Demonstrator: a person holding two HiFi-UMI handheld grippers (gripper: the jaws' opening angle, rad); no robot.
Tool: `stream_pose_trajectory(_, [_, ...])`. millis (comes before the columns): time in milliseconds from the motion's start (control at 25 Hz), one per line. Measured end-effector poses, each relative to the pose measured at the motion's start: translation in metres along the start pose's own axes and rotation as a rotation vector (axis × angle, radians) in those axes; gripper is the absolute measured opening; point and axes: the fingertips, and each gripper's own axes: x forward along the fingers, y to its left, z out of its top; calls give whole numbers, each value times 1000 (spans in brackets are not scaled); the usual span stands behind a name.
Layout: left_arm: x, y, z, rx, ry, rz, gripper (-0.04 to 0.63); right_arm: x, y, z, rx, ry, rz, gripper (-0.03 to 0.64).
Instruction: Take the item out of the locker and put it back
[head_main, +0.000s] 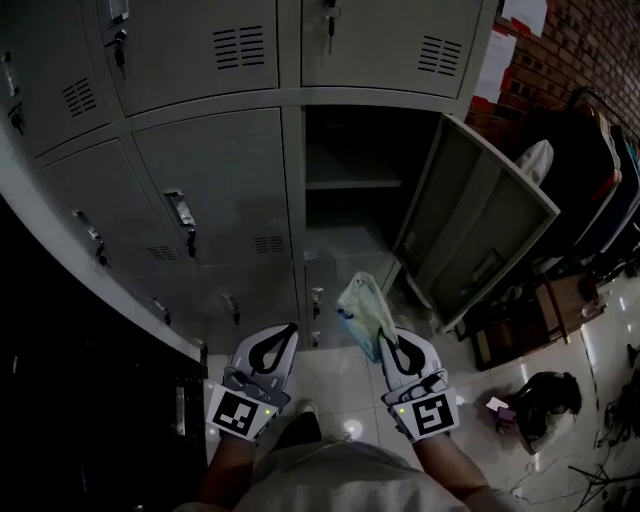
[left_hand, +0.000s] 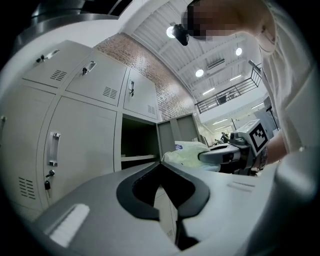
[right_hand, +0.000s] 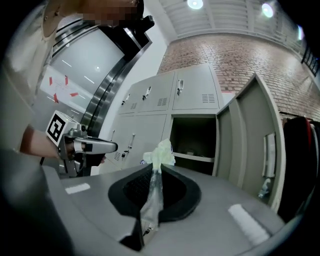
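Right tool (head_main: 392, 350), clamped on the thin plastic bag (head_main: 365, 312), should carry it level into the open locker (head_main: 345, 245) before letting go.

This looks like a locker room in a big hall, with rows of tall grey metal lockers (head_main: 200, 190), a red brick wall (right_hand: 240, 50), a shiny white tile floor (head_main: 340, 380) and dark clothes hanging on a rack (head_main: 590, 190).

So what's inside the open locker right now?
One shelf shows in the locker, and the lit surfaces above and below it look bare. The back corners are too dark to check. The pale bag is outside, pinched in the right gripper.
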Motion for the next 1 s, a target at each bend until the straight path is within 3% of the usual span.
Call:
stream_pose_trajectory(120, [-16, -27, 12, -24, -40, 36, -21, -31, 10, 7, 1, -16, 23, 6])
stream_pose_trajectory(320, [-48, -70, 7, -44, 23, 26, -21, -78, 30, 8, -12, 3, 37, 6])
stream_pose_trajectory(600, [-75, -88, 24, -2, 21, 9, -21, -105, 47, 23, -66, 0, 23, 6])
stream_pose_trajectory(1000, [-93, -93, 33, 25, 9, -23, -21, -106, 67, 36, -17, -26, 25, 6])
